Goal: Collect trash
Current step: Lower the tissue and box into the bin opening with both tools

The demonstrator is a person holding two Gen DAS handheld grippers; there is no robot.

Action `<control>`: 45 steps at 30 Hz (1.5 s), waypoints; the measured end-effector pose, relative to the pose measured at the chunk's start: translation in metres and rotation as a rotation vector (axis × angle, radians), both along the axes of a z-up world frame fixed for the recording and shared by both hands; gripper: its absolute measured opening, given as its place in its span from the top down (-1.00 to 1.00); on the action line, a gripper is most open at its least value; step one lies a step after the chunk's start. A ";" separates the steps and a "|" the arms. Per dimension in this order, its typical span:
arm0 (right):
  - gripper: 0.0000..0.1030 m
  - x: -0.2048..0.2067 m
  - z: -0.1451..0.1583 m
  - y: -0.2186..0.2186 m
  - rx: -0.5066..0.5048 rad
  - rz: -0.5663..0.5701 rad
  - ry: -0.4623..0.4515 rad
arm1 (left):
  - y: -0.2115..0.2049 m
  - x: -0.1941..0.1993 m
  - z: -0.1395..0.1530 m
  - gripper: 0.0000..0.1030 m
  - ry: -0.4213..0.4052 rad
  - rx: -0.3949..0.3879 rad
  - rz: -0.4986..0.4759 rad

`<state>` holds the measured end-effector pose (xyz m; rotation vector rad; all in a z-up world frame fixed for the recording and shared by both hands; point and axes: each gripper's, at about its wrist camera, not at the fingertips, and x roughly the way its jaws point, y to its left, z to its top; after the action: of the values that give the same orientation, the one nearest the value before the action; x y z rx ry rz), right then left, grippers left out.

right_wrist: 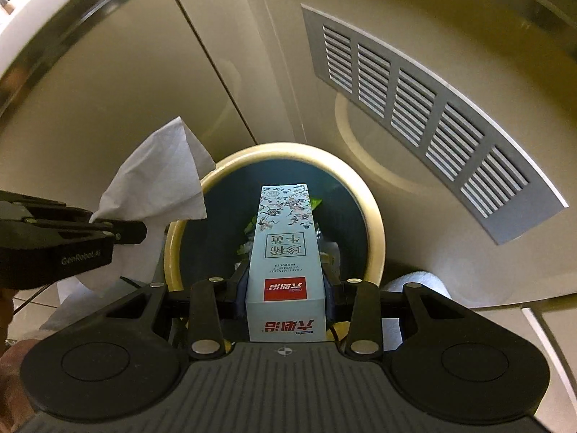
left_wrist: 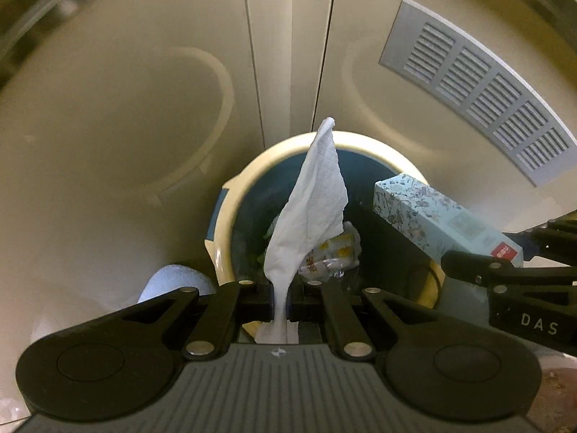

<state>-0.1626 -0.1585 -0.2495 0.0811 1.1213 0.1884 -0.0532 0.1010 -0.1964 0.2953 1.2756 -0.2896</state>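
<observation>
Soft, quilted white paper tissue (left_wrist: 313, 195), smooth printed cardboard box (right_wrist: 285, 238) with slight sheen, glossy cream plastic bin (right_wrist: 375, 216) with dark liner, matt black plastic fingers (left_wrist: 299, 299), matt grey slatted vent grille (right_wrist: 414, 108) on satin beige cabinet panels (left_wrist: 108, 108).

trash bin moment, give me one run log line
left claw: shut on paper towel | right claw: shut on floral carton | both over trash bin | bin: holds wrappers
</observation>
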 end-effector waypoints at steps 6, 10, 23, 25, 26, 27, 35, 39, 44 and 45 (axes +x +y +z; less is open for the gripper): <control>0.19 0.009 -0.014 -0.003 -0.005 0.000 0.028 | -0.005 0.008 -0.018 0.89 0.037 0.028 -0.002; 0.19 0.011 -0.015 -0.001 -0.015 0.008 0.046 | -0.006 0.011 -0.028 0.89 0.057 0.046 -0.001; 0.19 0.032 -0.043 -0.001 -0.050 -0.005 0.118 | -0.011 0.020 -0.056 0.89 0.135 0.088 -0.003; 0.19 0.034 -0.046 -0.001 -0.052 -0.005 0.124 | -0.011 0.020 -0.058 0.89 0.139 0.093 -0.004; 0.19 0.035 -0.047 -0.002 -0.053 -0.004 0.126 | -0.011 0.021 -0.060 0.89 0.142 0.094 -0.004; 0.19 0.036 -0.048 -0.002 -0.053 -0.003 0.129 | -0.011 0.021 -0.060 0.89 0.144 0.096 -0.005; 0.19 0.041 -0.052 0.001 -0.061 -0.002 0.152 | -0.016 0.024 -0.069 0.89 0.160 0.116 -0.011; 0.19 0.045 -0.056 0.002 -0.066 -0.002 0.162 | -0.019 0.025 -0.072 0.89 0.169 0.122 -0.012; 0.19 0.048 -0.056 0.005 -0.069 -0.001 0.167 | -0.019 0.028 -0.076 0.89 0.179 0.129 -0.016; 0.19 0.049 -0.056 0.006 -0.069 -0.002 0.168 | -0.019 0.029 -0.078 0.89 0.183 0.131 -0.016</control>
<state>-0.1133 -0.1527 -0.3051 0.0363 1.2940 0.1430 -0.0240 0.0821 -0.2740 0.3979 1.4759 -0.2512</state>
